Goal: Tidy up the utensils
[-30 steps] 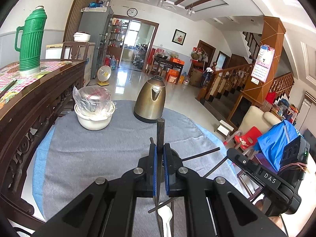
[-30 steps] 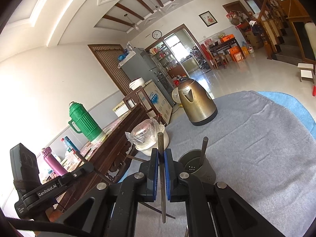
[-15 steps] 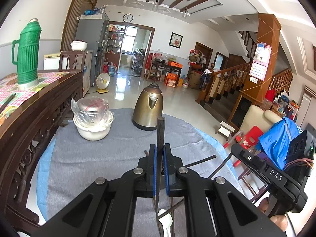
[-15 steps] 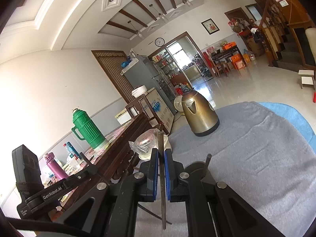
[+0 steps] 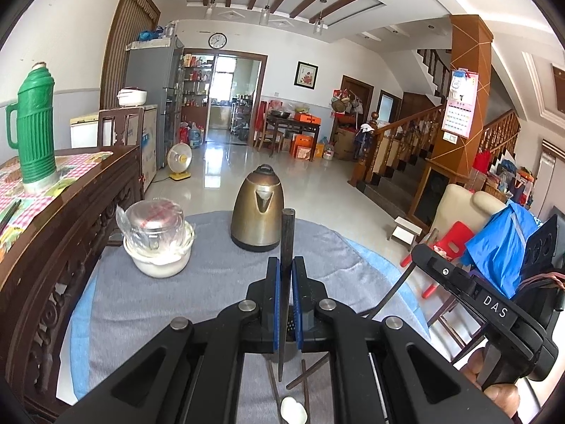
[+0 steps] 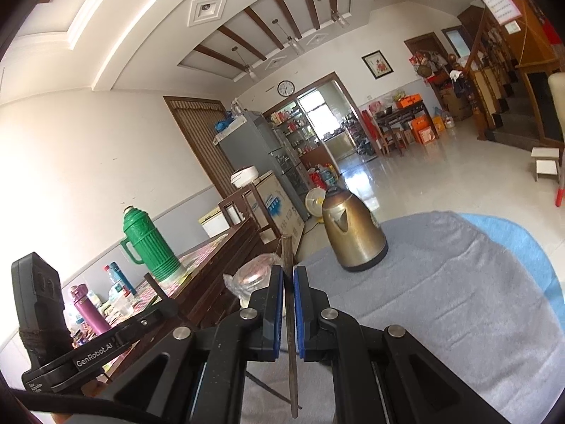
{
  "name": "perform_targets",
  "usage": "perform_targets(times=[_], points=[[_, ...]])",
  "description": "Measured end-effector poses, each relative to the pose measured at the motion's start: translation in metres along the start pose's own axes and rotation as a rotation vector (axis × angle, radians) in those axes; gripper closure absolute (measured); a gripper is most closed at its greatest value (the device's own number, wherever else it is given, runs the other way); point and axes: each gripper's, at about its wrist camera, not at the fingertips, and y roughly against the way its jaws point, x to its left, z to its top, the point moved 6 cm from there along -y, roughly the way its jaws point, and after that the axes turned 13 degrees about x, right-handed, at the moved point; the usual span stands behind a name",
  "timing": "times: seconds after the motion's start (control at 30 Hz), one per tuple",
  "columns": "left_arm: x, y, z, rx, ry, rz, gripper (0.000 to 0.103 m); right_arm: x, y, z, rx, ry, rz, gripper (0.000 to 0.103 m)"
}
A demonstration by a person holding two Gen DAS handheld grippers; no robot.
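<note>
My left gripper (image 5: 286,265) is shut on a dark chopstick (image 5: 286,233) that stands upright between its blue pads. Behind the fingers a bit of the grey perforated utensil holder (image 5: 290,322) shows. Below it a white spoon (image 5: 293,410) and loose chopsticks (image 5: 306,376) lie on the grey cloth (image 5: 169,304). My right gripper (image 6: 289,272) is shut on a second dark chopstick (image 6: 290,353), also held upright, above the cloth (image 6: 441,300). Another chopstick (image 6: 268,388) lies under it. The right-hand tool (image 5: 476,300) appears at the right of the left wrist view.
A brass kettle (image 5: 259,212) stands at the far side of the round table, a white bowl with a plastic-wrapped container (image 5: 159,247) to its left. A dark wooden sideboard (image 5: 70,219) with a green thermos (image 5: 33,134) borders the left. The table edge drops off at the right.
Both grippers have risen with their chopsticks still clamped. The grey holder, seen earlier ahead of the right gripper, has sunk out of sight behind its fingers.
</note>
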Motion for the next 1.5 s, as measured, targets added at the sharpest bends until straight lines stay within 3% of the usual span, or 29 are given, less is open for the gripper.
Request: perform_targets(times=[0.5, 0.93, 1.5], points=[[-0.022, -0.011, 0.035, -0.056, -0.019, 0.030, 0.096, 0.001, -0.012, 0.044, -0.092, 0.042, -0.118, 0.097], [-0.019, -0.046, 0.037, -0.062, -0.002, 0.100, 0.096, -0.004, -0.040, 0.047, -0.111, 0.072, -0.215, 0.097], [-0.004, -0.090, 0.020, 0.064, 0.043, 0.134, 0.096, -0.020, -0.079, 0.027, 0.031, 0.087, -0.270, 0.097]])
